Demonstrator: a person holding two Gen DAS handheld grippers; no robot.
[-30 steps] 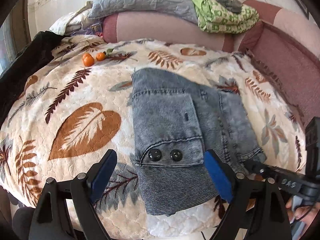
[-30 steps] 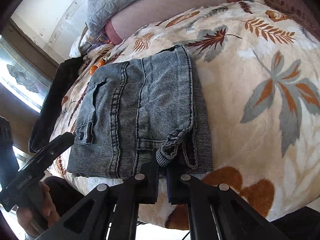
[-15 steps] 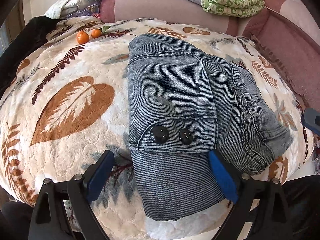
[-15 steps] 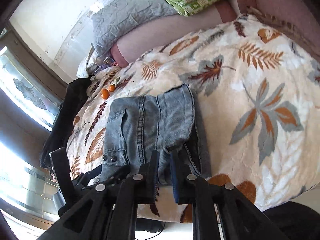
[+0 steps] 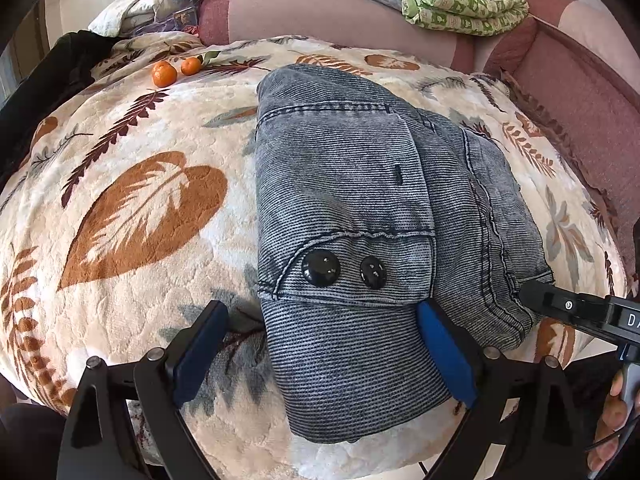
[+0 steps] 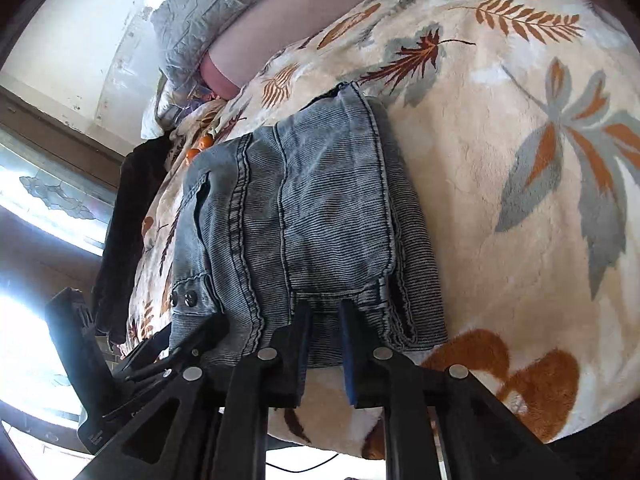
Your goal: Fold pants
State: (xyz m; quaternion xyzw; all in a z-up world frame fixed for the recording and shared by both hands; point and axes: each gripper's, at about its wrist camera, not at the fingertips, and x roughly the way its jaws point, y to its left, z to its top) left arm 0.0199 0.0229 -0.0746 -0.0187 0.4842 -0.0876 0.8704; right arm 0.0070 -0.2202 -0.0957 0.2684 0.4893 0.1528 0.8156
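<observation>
Left wrist view looks down on the pants (image 5: 360, 208), folded into a thick denim bundle on the leaf-print blanket (image 5: 132, 208). Left gripper (image 5: 324, 344) is tipped steeply down with jaws spread wide, straddling the bundle's near end, and they've just been opening a bit more. Right gripper (image 6: 325, 344) angles down at the bundle's near edge; its jaws have just cracked apart to a narrow gap, not pinching the denim behind them.

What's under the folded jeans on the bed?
The folded jeans lie on a cream leaf-print blanket, which shows all around them. Lower denim layers peek out at the near edge; anything between the layers or directly beneath is covered.
</observation>
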